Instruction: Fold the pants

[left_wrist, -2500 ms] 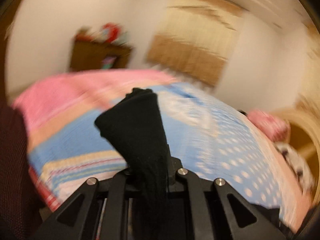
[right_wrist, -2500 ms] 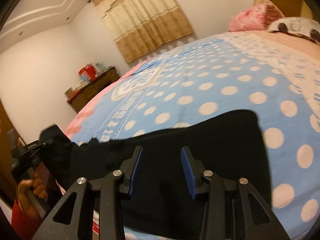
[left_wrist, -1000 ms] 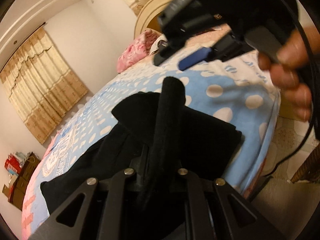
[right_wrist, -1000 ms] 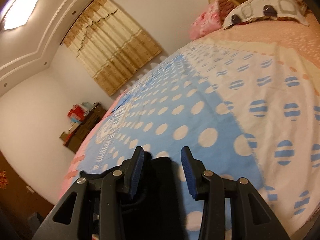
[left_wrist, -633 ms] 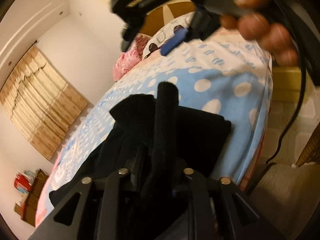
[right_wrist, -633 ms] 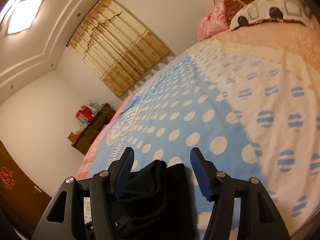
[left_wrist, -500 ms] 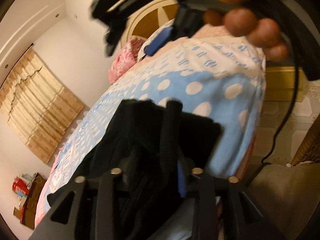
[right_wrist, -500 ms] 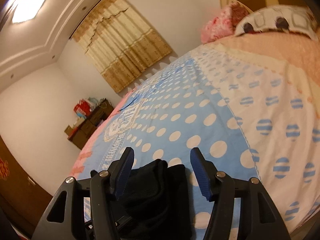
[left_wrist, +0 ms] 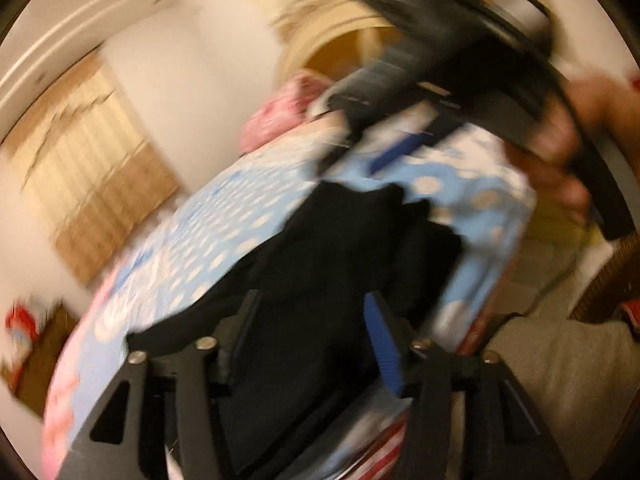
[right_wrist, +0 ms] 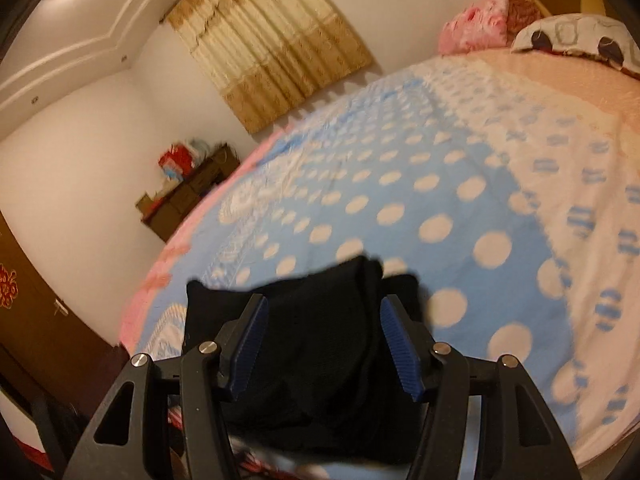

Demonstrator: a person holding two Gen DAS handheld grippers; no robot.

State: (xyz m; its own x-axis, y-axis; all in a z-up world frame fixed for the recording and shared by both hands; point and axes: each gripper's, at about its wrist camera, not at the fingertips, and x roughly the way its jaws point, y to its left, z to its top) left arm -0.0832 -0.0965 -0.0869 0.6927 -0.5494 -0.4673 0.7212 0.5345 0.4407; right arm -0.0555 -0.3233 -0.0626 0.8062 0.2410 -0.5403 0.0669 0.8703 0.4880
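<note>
The black pants [left_wrist: 328,264] lie bunched and folded over on the blue polka-dot bed cover near the bed's front edge; they also show in the right wrist view [right_wrist: 320,344]. My left gripper [left_wrist: 310,308] is open just above the cloth, its view blurred. My right gripper [right_wrist: 320,320] is open, its blue-padded fingers apart above the folded heap, holding nothing. In the left wrist view the right gripper [left_wrist: 400,148] and the hand holding it hang over the far end of the pants.
The bed [right_wrist: 460,200] fills most of both views, with pillows [right_wrist: 480,24] at the headboard. A dark wooden cabinet [right_wrist: 184,200] stands by the far wall under beige curtains [right_wrist: 272,48]. The floor and a wicker piece [left_wrist: 600,292] lie beyond the bed's corner.
My left gripper, shut on a fold of the pants half a second ago, has opened and let the cloth drop onto the heap. My right gripper stays open and has lowered slightly.
</note>
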